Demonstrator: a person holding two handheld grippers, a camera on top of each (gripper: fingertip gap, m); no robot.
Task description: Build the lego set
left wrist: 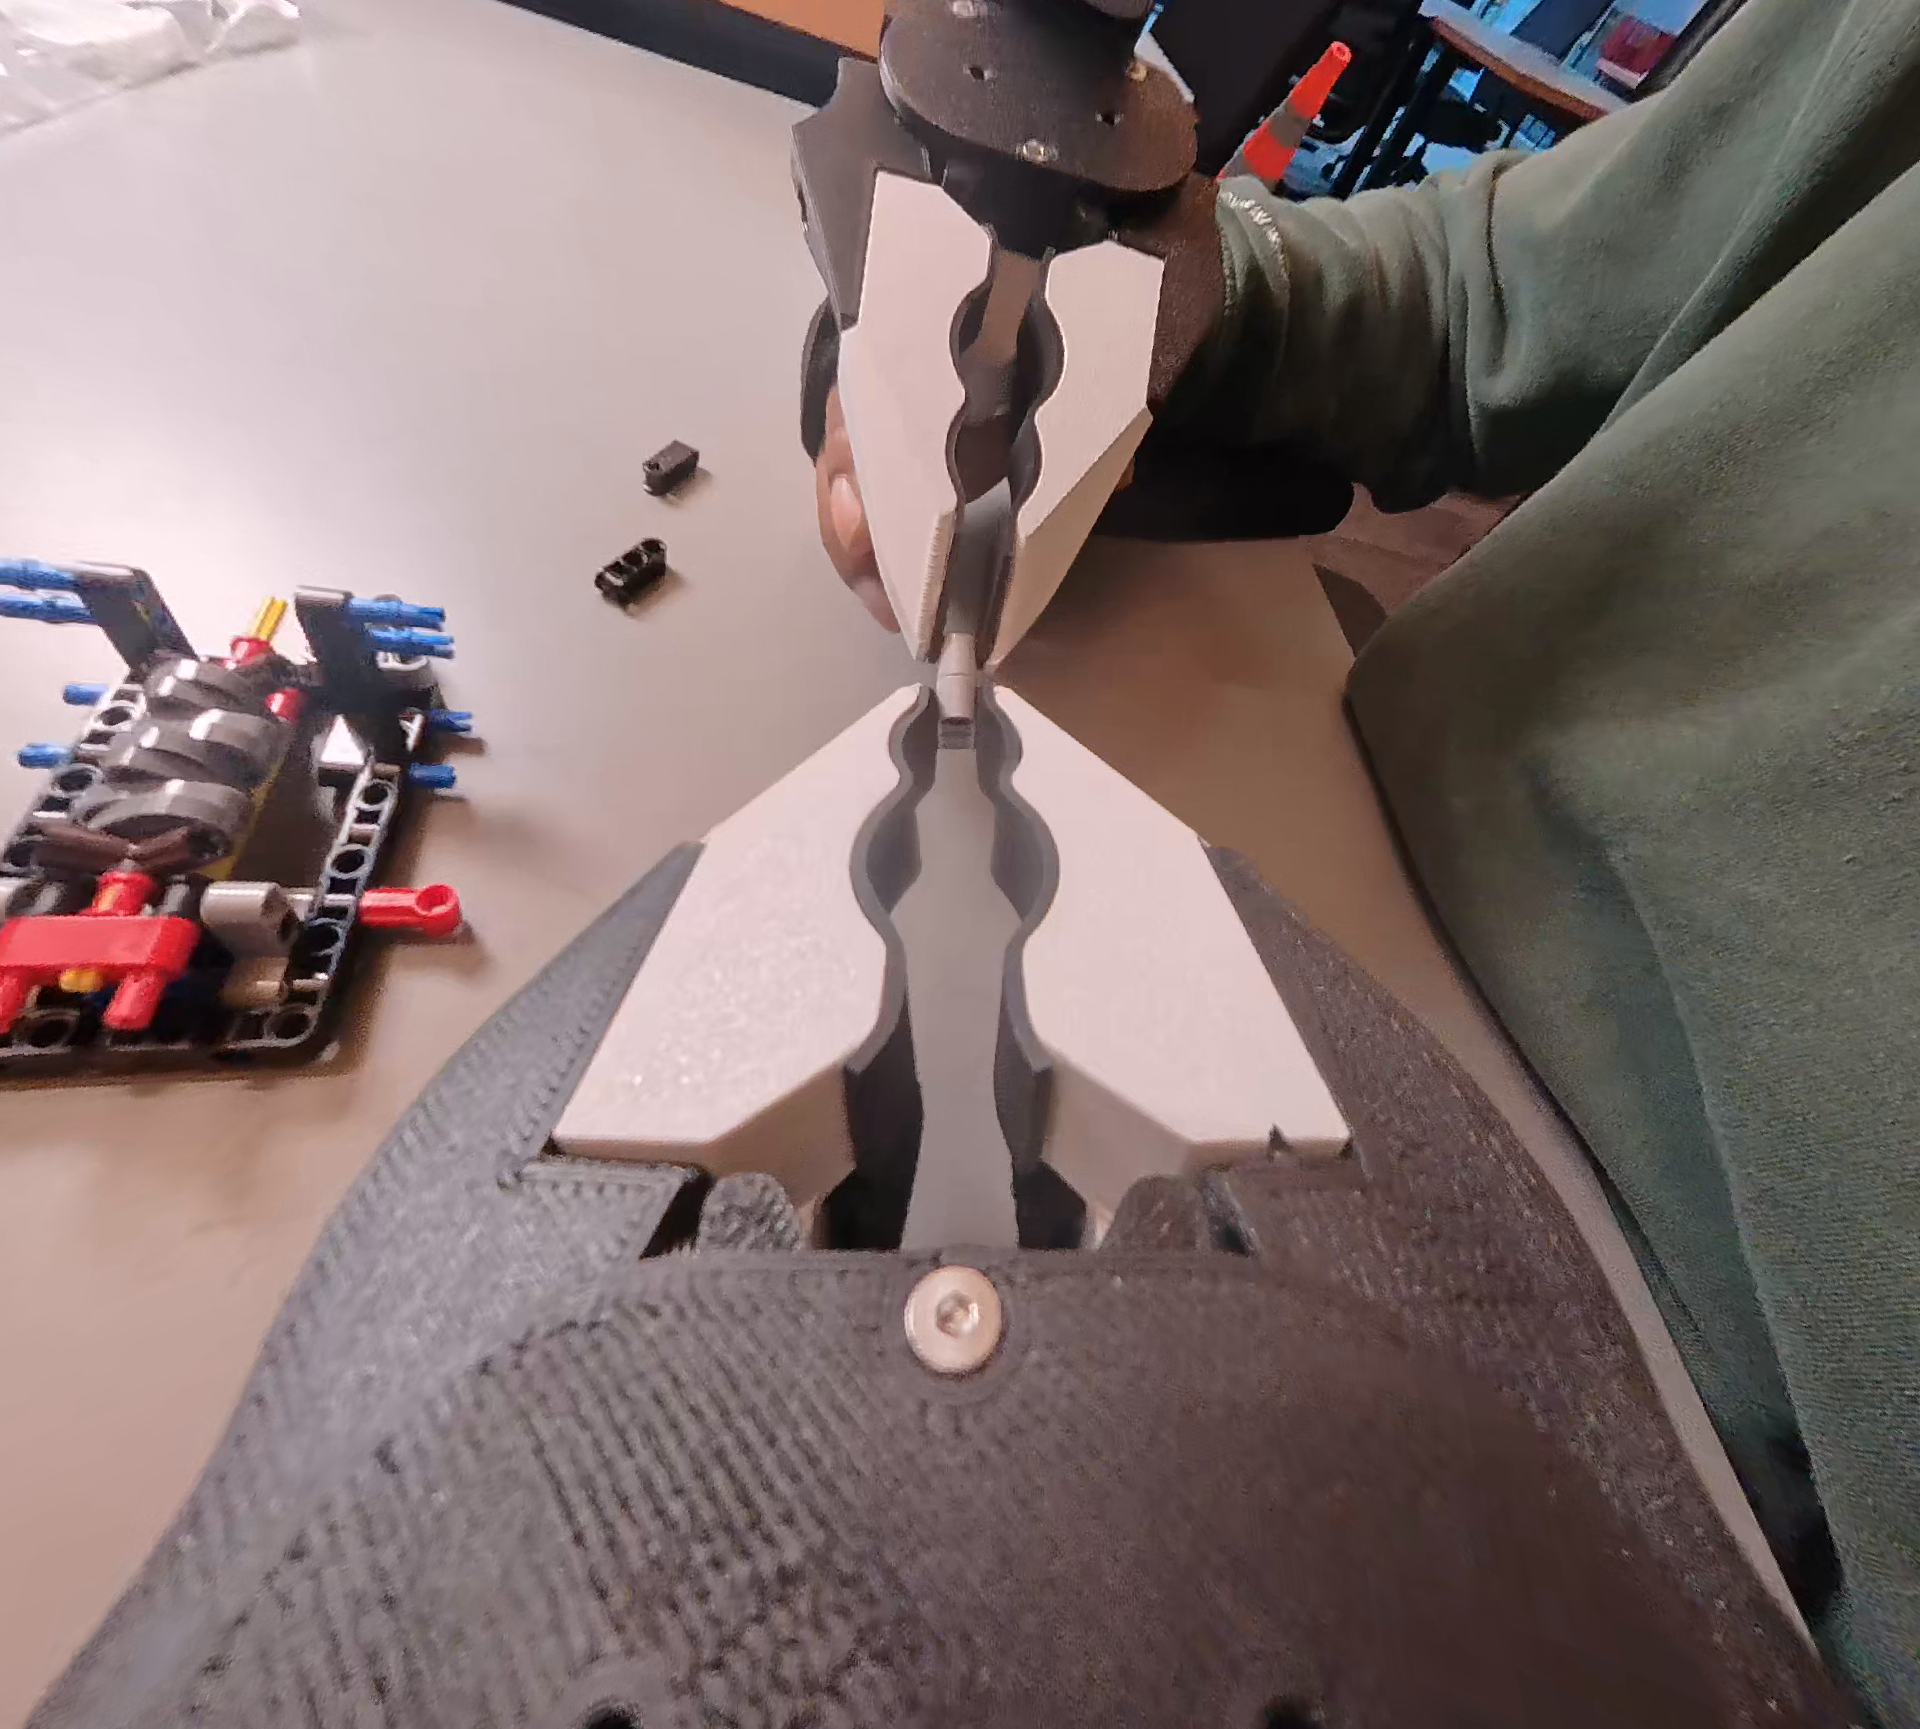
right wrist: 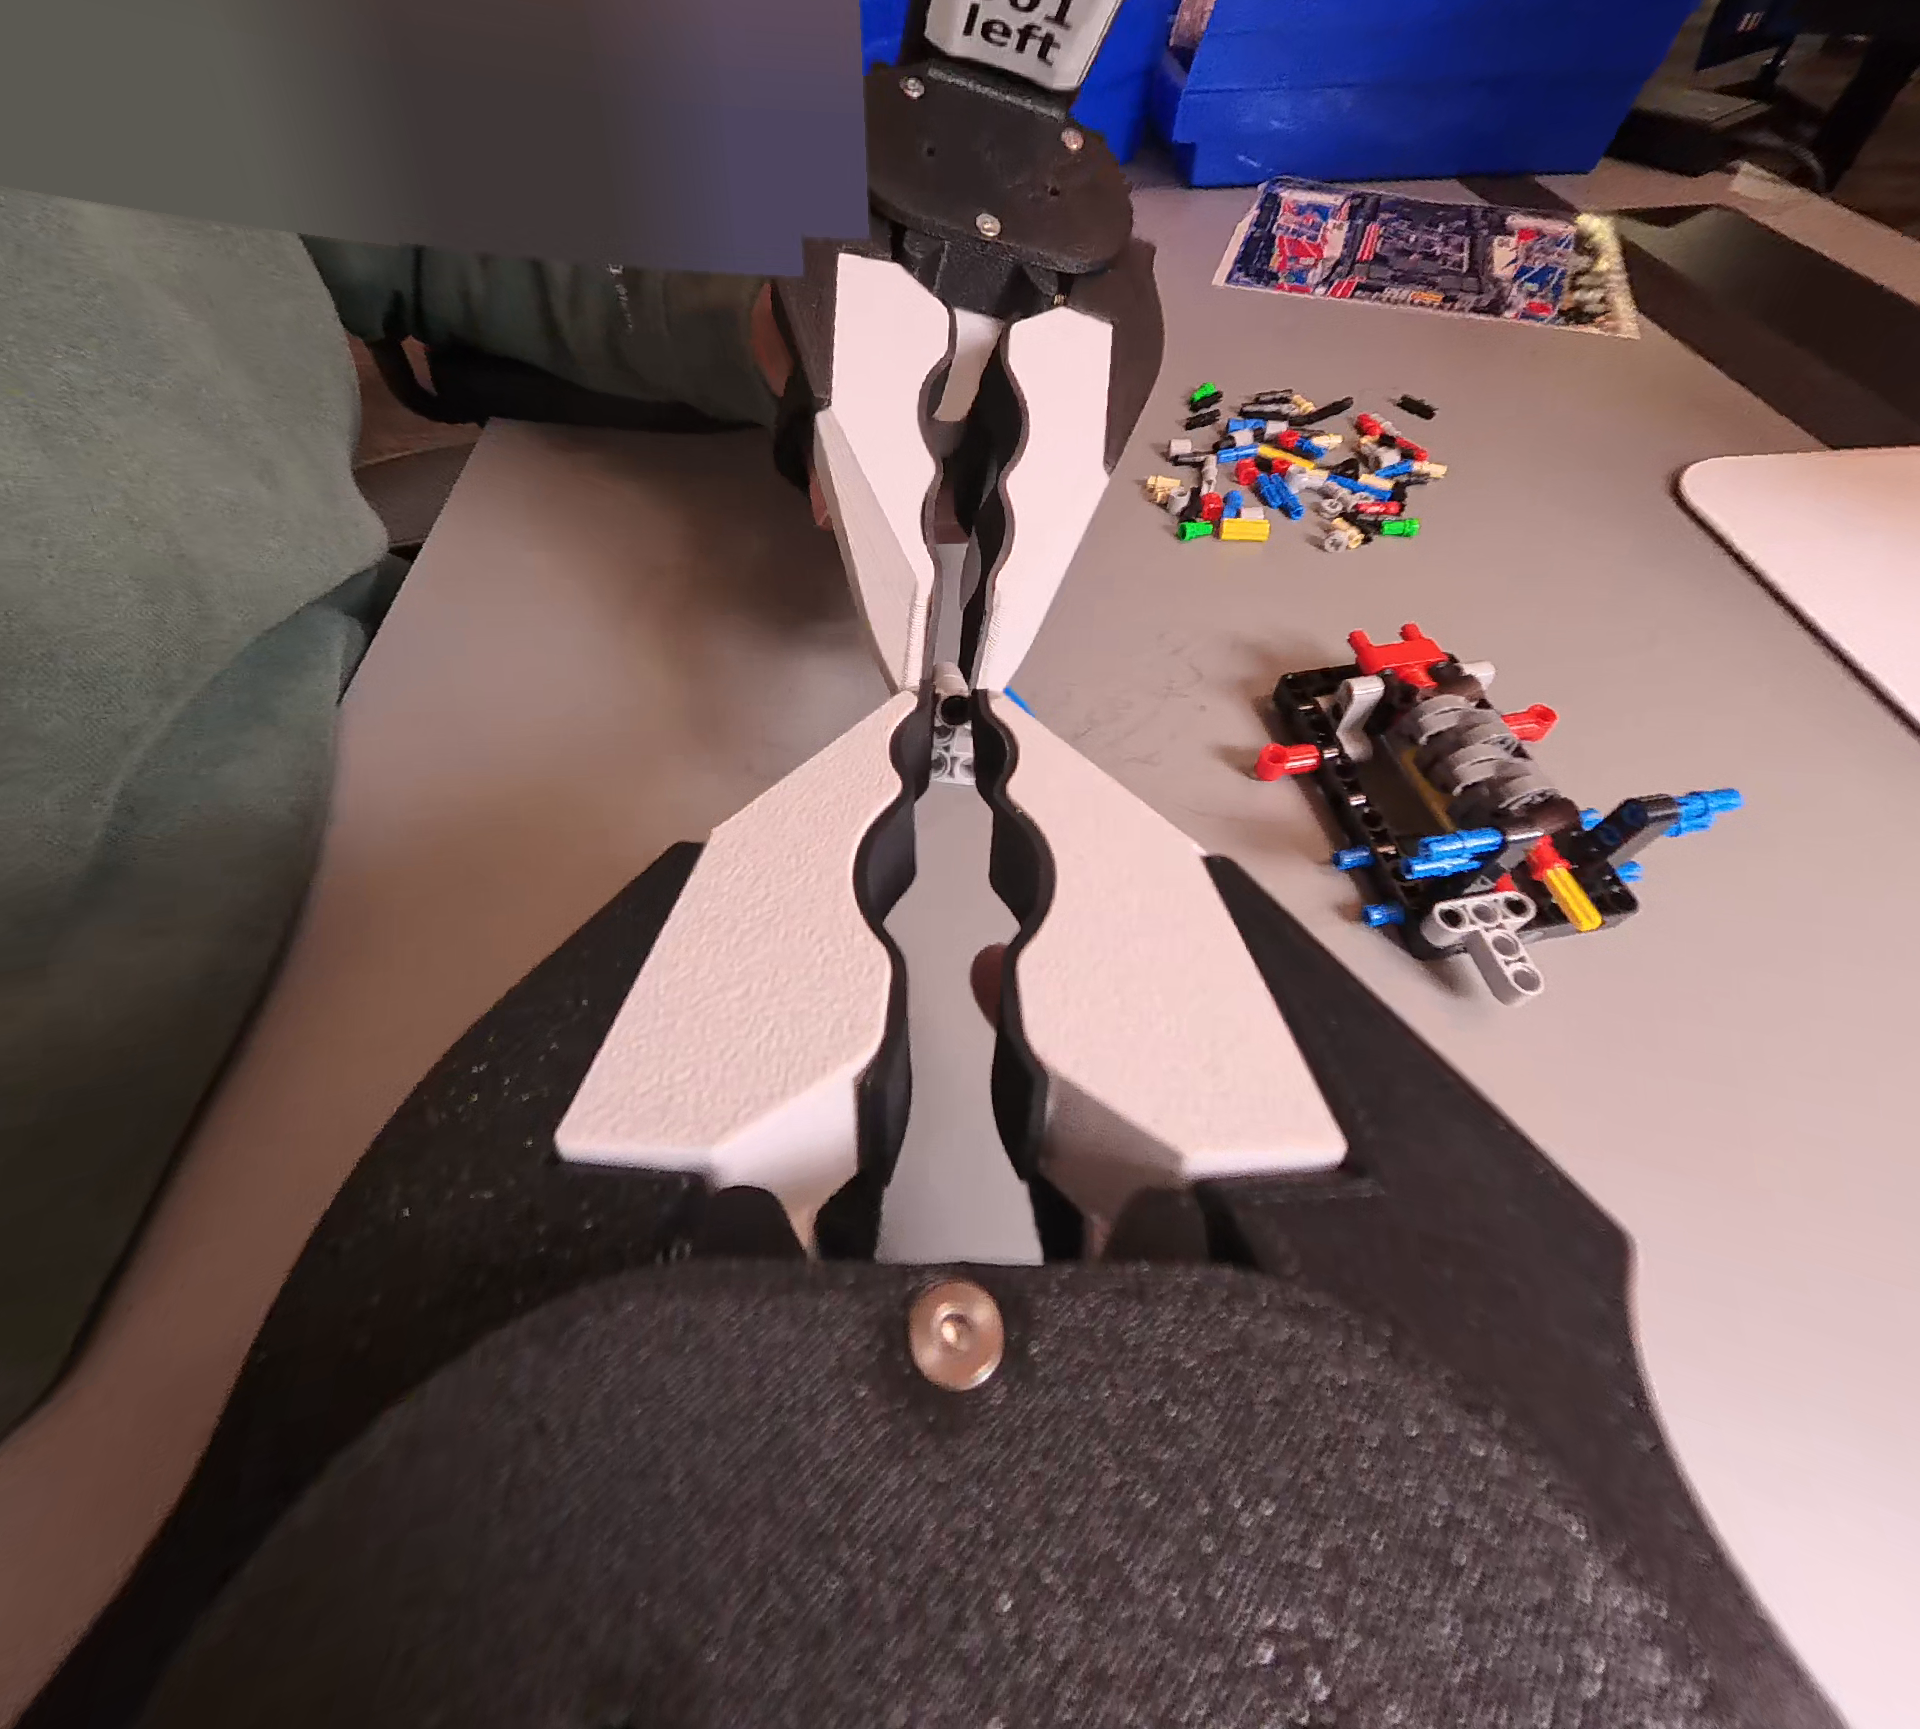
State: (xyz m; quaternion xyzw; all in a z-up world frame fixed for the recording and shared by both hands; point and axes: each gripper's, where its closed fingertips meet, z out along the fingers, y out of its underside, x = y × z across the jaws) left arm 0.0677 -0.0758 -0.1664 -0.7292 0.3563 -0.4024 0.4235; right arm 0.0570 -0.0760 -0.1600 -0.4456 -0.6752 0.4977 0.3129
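Observation:
My left gripper [left wrist: 956,711] and right gripper [left wrist: 958,653] meet tip to tip above the table's near edge. Each is shut on a small grey lego piece. The left holds a short grey piece [left wrist: 956,730]. The right holds a grey connector with holes [right wrist: 951,752]. The two pieces touch end to end between the tips. In the right wrist view my right gripper [right wrist: 951,711] faces the left gripper [right wrist: 948,678]. The partly built black lego frame [left wrist: 187,838], with grey gears and red and blue pins, lies flat on the table, apart from both grippers; it also shows in the right wrist view [right wrist: 1455,806].
A pile of loose coloured pieces [right wrist: 1299,464] lies beyond the frame. Two small black pieces [left wrist: 670,469] [left wrist: 631,573] lie near it. An instruction booklet [right wrist: 1423,256], a blue bin [right wrist: 1403,69] and a white board [right wrist: 1818,557] sit farther off. A green sleeve [left wrist: 1558,329] is at the right. The tips of both grippers are at nearly the same place.

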